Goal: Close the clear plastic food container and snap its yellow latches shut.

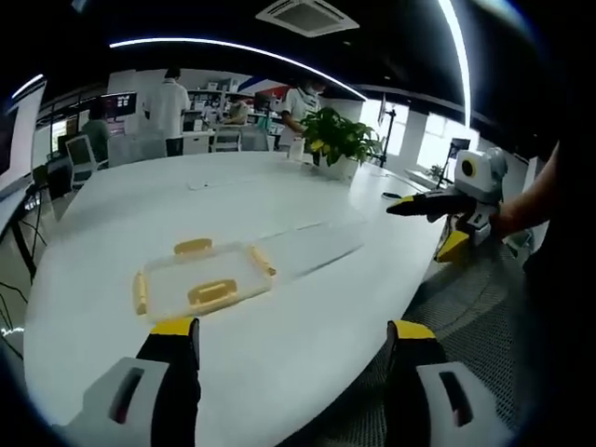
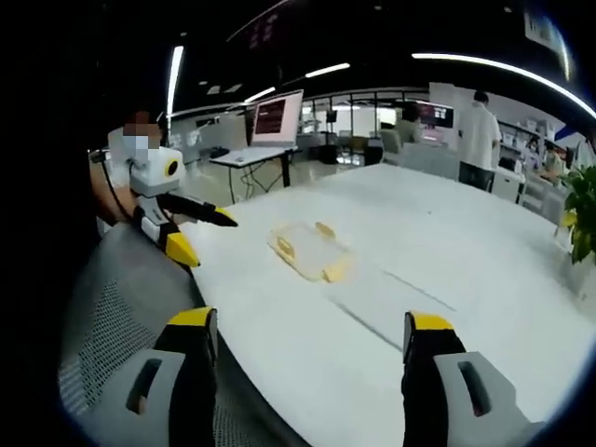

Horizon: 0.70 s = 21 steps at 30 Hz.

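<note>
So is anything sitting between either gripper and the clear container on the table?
Nothing visible. Bare white table lies between the left gripper and the container, and between the right gripper and it. Both grippers are open and apart from it.

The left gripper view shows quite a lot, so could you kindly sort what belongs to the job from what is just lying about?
Belongs to the job:
clear container
yellow latches
left claw, open
right claw

Just lying about:
potted plant
white table
mesh chair
laptop
</note>
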{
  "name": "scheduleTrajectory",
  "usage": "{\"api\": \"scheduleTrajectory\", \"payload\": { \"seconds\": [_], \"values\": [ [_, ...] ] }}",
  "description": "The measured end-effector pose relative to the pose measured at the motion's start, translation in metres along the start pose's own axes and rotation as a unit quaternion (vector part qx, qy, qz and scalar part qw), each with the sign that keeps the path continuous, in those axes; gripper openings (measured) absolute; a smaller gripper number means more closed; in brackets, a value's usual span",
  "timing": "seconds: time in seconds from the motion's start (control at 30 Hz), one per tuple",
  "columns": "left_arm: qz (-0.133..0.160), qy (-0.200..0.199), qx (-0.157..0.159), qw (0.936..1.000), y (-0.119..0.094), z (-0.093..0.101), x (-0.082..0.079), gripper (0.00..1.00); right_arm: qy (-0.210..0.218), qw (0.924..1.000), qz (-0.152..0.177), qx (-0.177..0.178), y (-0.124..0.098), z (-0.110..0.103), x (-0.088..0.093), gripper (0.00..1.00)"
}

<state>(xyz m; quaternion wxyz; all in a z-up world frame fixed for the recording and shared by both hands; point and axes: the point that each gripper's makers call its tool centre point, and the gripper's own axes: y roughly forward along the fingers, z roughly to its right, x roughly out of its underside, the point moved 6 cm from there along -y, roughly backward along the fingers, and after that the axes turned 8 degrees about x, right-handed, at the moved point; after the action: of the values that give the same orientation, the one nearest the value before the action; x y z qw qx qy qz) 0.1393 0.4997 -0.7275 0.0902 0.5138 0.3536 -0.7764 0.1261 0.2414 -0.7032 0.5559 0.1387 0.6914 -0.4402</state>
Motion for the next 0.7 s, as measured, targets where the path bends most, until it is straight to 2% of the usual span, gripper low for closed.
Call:
{"api": "scheduleTrajectory", "payload": {
  "seconds": [0.13,0.17,0.3,0.4,0.53,0.7],
  "values": [
    [0.0,-0.006,0.006,1.0,0.002,0.0,-0.001,0.82,0.012,0.9998,0.007,-0.015,0.001,-0.005,-0.007,0.83],
    [0.01,-0.011,0.014,0.9998,0.003,0.002,-0.002,0.84,0.003,0.9999,0.006,-0.014,0.003,-0.008,-0.007,0.82],
    [0.008,-0.009,0.011,0.9999,0.005,-0.003,0.001,0.85,0.004,0.9998,0.003,-0.018,0.004,-0.009,-0.006,0.81],
    [0.022,-0.021,-0.003,0.9995,0.002,-0.012,-0.002,0.85,0.011,0.9998,0.007,-0.014,0.003,-0.005,-0.009,0.81],
    [0.021,-0.016,-0.006,0.9996,0.0,-0.015,-0.007,0.84,0.016,0.9996,0.02,-0.009,0.004,-0.002,-0.019,0.81],
    [0.01,-0.001,0.005,0.9999,-0.001,-0.016,-0.008,0.85,0.026,0.9994,0.023,-0.003,0.009,0.001,-0.027,0.83]
  ]
}}
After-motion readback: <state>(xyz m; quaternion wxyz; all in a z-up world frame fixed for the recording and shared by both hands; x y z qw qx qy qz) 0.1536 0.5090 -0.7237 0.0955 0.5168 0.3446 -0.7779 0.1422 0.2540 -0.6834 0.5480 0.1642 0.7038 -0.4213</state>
